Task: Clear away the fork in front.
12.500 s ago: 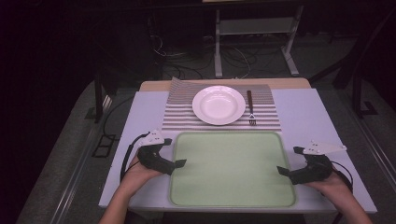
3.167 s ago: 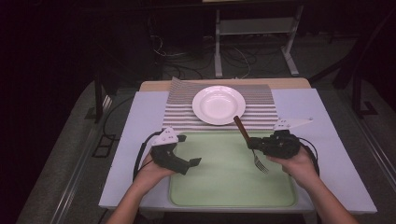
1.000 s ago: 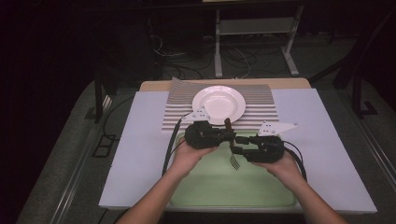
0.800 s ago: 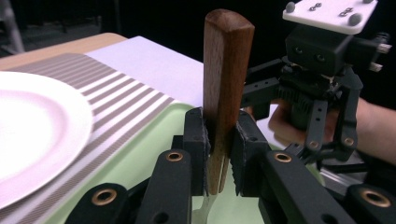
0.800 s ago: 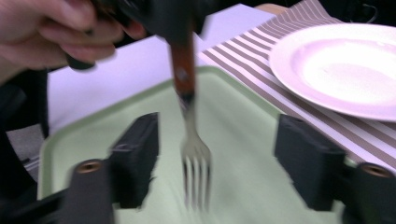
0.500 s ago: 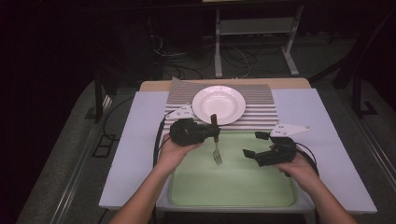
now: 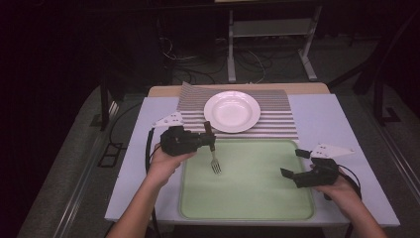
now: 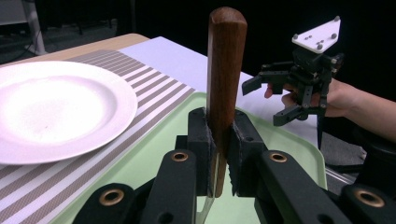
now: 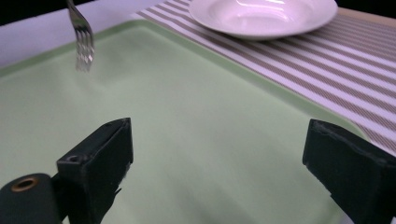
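A fork with a brown wooden handle (image 7: 209, 130) hangs tines down (image 7: 215, 166) over the left part of the green tray (image 7: 247, 198). My left gripper (image 7: 208, 141) is shut on the handle (image 8: 226, 70), which stands upright between its pads (image 8: 201, 140). My right gripper (image 7: 292, 162) is over the tray's right side, well apart from the fork. Its jaws have just been opening and nothing is between them (image 9: 217, 158). The right gripper view catches the fork tines (image 9: 83, 46) at far left. The left gripper view has the right gripper (image 8: 262, 102) in the distance.
A white plate (image 7: 232, 110) rests on a striped placemat (image 7: 282, 116) just beyond the tray. Both lie on a pale table cover (image 7: 327, 119). The tray's flat bottom (image 9: 187, 116) is bare. Dark floor, cables and a metal stand lie behind the table.
A second ago both grippers met at the fork mid-tray. Now the left one has carried the fork leftward, and the right one has let go, opened and drawn back to the right.
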Motion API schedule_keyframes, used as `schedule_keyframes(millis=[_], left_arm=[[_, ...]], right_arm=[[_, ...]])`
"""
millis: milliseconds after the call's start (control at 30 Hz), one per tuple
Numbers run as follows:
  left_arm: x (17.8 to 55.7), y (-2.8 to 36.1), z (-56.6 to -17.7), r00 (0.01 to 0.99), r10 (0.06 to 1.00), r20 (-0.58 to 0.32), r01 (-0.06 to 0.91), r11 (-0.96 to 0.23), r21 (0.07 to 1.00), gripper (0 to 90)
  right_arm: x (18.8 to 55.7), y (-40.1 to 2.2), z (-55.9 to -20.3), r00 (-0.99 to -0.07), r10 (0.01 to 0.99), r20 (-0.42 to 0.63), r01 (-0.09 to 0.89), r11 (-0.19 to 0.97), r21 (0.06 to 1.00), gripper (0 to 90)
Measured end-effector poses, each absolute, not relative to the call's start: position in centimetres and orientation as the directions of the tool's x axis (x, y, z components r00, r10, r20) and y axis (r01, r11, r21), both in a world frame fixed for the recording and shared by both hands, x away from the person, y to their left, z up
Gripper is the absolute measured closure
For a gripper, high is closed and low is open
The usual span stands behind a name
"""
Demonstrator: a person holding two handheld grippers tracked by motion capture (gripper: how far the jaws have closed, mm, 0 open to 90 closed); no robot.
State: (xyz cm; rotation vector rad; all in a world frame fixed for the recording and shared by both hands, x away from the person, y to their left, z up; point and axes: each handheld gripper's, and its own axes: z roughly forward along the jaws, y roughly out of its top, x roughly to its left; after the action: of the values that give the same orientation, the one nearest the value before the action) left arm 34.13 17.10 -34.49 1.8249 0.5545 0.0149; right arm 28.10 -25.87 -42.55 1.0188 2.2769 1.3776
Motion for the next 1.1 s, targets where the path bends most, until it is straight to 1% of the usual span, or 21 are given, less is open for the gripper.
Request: schedule_keyframes(millis=[167,400,733,967,1100], left_arm=[[33.6,18.4,-34.4,0.889,0.375,-0.262,0.359,-0.218,0.908,80.0],[32.1,19.9,-34.9,0.885,0.373,-0.279,0.377,-0.222,0.899,79.9],[30.1,21.2,-35.6,0.882,0.361,-0.303,0.404,-0.252,0.879,79.8],[29.9,21.3,-36.1,0.881,0.356,-0.312,0.418,-0.273,0.867,79.6],[30.0,21.3,-36.2,0.878,0.373,-0.299,0.412,-0.275,0.869,79.1]], right_arm=[[27.2,-27.1,-43.1,-0.693,0.713,0.104,0.437,0.301,0.848,4.4],[26.3,-28.3,-43.6,-0.674,0.731,0.107,0.456,0.297,0.839,4.2],[26.5,-28.0,-43.7,-0.679,0.728,0.095,0.451,0.312,0.836,4.3],[26.5,-28.0,-43.8,-0.676,0.731,0.093,0.453,0.313,0.835,4.3],[26.5,-28.0,-43.8,-0.676,0.731,0.090,0.453,0.316,0.834,4.3]])
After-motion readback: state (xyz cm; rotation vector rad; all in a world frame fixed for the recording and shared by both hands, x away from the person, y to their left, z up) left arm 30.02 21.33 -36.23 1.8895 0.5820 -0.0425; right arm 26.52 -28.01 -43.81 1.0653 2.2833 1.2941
